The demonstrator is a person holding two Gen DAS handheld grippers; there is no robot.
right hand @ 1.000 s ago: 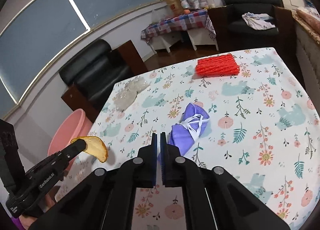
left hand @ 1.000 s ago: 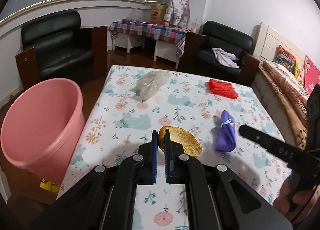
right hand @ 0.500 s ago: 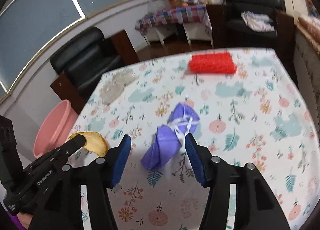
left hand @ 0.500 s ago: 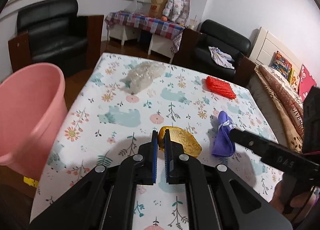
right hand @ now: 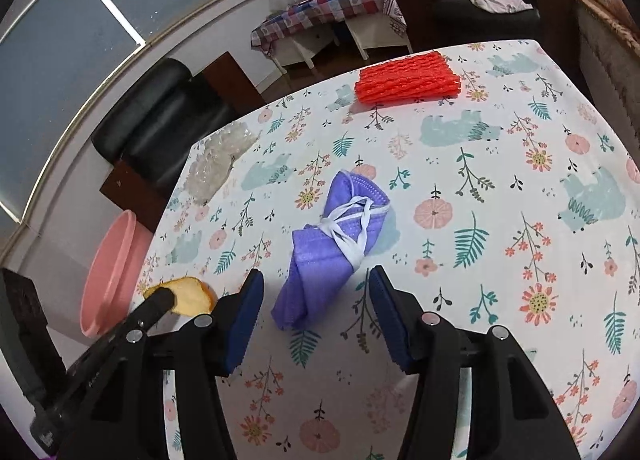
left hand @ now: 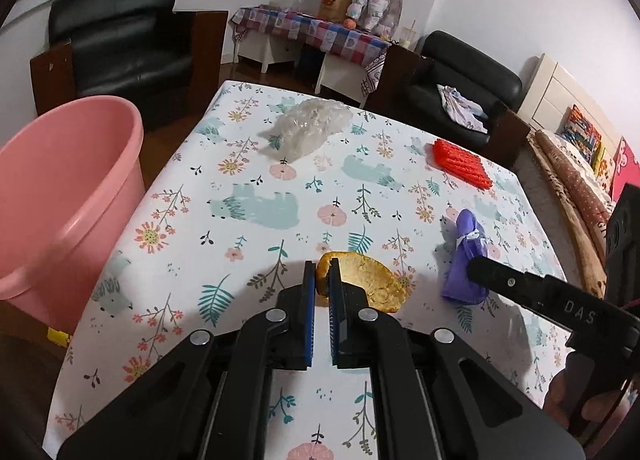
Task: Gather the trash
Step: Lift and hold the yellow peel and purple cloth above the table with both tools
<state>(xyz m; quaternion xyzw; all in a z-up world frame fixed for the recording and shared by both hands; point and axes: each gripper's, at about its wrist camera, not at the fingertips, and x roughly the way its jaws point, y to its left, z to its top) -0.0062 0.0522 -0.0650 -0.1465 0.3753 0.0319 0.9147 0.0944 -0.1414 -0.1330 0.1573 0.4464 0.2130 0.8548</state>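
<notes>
My left gripper (left hand: 322, 272) is shut on an orange peel (left hand: 370, 280) and holds it above the floral tablecloth (left hand: 256, 212). The peel also shows in the right wrist view (right hand: 188, 298). My right gripper (right hand: 316, 284) is open, its jaws on either side of the near end of a folded purple face mask (right hand: 336, 244) lying on the cloth. The mask also shows in the left wrist view (left hand: 466, 256). A pink bucket (left hand: 60, 196) stands by the table's left edge.
A crumpled clear plastic bag (left hand: 308, 130) lies at the table's far left. A red foam net (left hand: 462, 164) lies at the far right. Black armchairs (left hand: 120, 36) and a small checked table (left hand: 312, 32) stand beyond. A bed (left hand: 576, 180) is at the right.
My right gripper has opened and moved down and forward around the purple mask. My left gripper, still holding the peel, has shifted a little away from the bucket.
</notes>
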